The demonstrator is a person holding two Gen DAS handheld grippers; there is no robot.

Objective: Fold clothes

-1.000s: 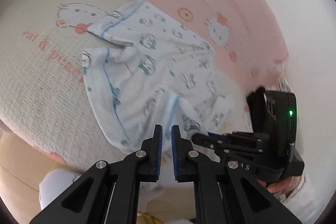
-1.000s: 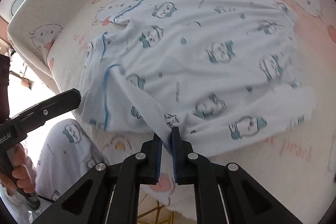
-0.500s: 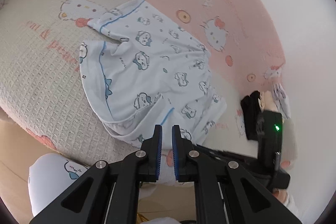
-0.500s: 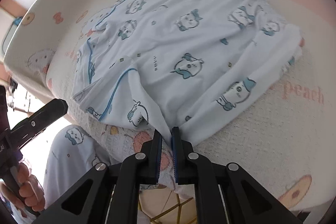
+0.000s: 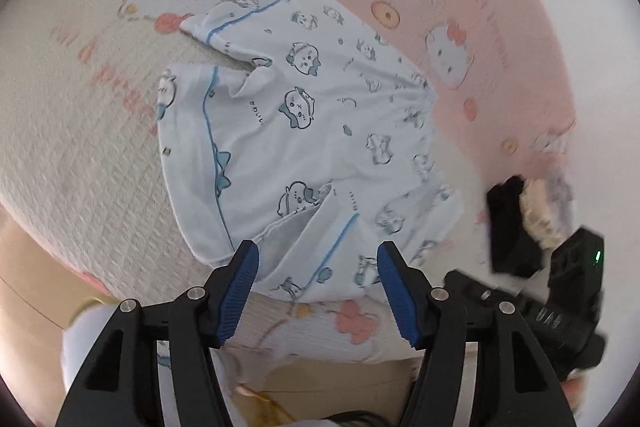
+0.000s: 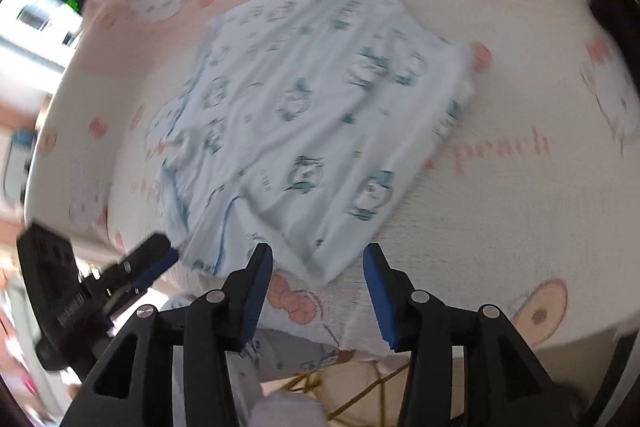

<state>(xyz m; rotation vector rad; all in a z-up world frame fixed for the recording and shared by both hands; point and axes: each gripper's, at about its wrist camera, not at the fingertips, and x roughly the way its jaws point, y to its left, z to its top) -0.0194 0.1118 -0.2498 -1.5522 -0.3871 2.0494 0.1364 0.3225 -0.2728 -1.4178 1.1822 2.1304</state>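
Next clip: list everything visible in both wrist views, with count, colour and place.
White cartoon-print pyjama top with blue piping: one, spread flat on the mat, near its front edge.
Pink-and-cream cat-print woven mat: one, covering the surface beneath the top.
Black and cream bundle: one, on the mat right of the top; blurred, kind unclear.
Left claw: black with blue pads, jaws opening, top's hem lying below, not pinched.
Right claw: same colours, jaws opening, over the top's near corner, not pinched.
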